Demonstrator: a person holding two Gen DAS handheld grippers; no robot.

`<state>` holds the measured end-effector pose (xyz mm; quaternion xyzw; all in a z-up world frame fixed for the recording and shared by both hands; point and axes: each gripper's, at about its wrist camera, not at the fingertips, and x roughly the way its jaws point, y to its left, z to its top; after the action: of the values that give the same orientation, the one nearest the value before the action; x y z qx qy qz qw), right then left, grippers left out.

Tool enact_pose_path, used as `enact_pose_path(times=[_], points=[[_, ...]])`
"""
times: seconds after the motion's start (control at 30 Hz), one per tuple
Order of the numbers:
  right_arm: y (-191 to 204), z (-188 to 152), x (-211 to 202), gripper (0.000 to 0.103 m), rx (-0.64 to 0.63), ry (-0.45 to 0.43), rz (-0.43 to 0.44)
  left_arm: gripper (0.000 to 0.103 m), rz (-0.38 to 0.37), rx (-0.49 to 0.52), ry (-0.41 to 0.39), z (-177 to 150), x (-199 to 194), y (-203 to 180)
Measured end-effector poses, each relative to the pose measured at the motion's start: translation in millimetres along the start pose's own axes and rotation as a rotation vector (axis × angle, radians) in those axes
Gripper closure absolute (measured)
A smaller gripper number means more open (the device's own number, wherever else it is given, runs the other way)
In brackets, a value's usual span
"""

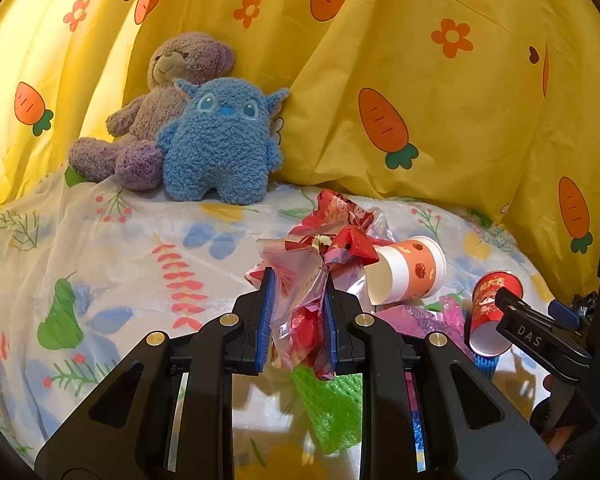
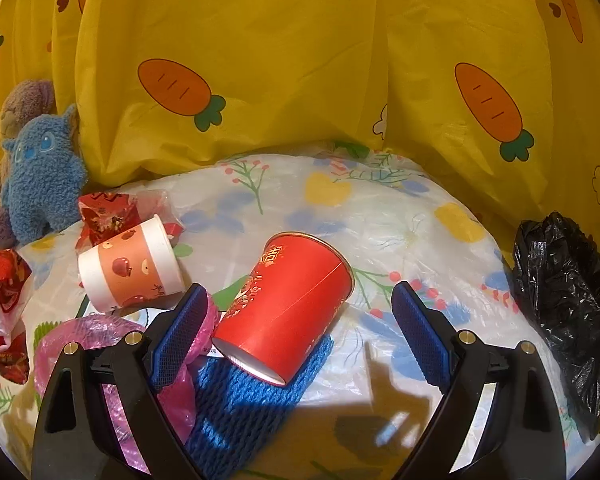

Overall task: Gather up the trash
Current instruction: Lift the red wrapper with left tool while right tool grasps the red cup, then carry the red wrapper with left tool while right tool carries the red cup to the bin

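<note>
My left gripper (image 1: 298, 308) is shut on a crumpled red and clear plastic wrapper (image 1: 300, 280), holding it above the bed. A white and orange paper cup (image 1: 410, 270) lies on its side just right of it, also in the right wrist view (image 2: 130, 266). My right gripper (image 2: 300, 328) is open around a red paper cup (image 2: 288, 308) that lies tilted on a blue foam net (image 2: 240, 400); it also shows in the left wrist view (image 1: 490, 312). Pink foam net (image 2: 112, 332) lies by the right gripper's left finger. A green foam net (image 1: 332, 412) lies under the left gripper.
A black trash bag (image 2: 568, 304) lies at the right on the floral bed sheet (image 2: 380, 216). A blue plush (image 1: 220, 140) and a purple teddy bear (image 1: 148, 112) sit at the back left against a yellow carrot-print quilt (image 1: 440, 80). More red wrappers (image 2: 108, 212) lie behind the white cup.
</note>
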<state>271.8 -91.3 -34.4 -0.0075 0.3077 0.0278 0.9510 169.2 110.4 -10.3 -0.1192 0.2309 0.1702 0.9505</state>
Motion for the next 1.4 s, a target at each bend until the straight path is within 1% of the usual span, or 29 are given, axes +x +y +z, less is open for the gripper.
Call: enact_pose_path(times=[0.1,0.13,0.17,0.3,0.43,0.57,0.8,1.07,1.4], points=[[0.3,1.1,11.2,0.013,0.021,0.029,0.008,0.082,-0.006,0.006,0.007,-1.5,4.0,-0.1],[-0.4,1.0,14.7,0.015,0.028,0.040,0.010,0.082,-0.008,0.007,0.009,-2.3,5.1,-0.5],[-0.8,0.7,18.2,0.018,0.031,0.052,0.012,0.082,-0.013,0.007,0.011,-2.8,6.2,-0.5],[-2.3,-2.5,28.1,0.024,0.040,0.082,0.023,0.082,-0.021,0.007,0.018,-4.8,9.6,-0.4],[-0.6,-5.6,32.0,0.038,0.026,0.101,0.025,0.082,-0.027,0.006,0.024,-5.3,11.9,0.2],[0.2,-6.3,29.9,0.039,0.014,0.092,0.025,0.082,-0.031,0.006,0.029,-5.7,13.1,0.7],[-5.6,-5.8,12.8,0.040,0.001,0.045,0.038,0.082,-0.035,0.005,0.032,-6.4,12.7,1.1],[-19.5,-10.2,-33.9,0.040,-0.026,-0.043,0.074,0.082,-0.045,0.021,0.014,-5.4,-0.3,-3.6],[-34.6,-24.9,-89.9,0.040,-0.057,-0.146,0.087,0.082,-0.076,0.037,-0.007,-5.8,-27.4,-15.3]])
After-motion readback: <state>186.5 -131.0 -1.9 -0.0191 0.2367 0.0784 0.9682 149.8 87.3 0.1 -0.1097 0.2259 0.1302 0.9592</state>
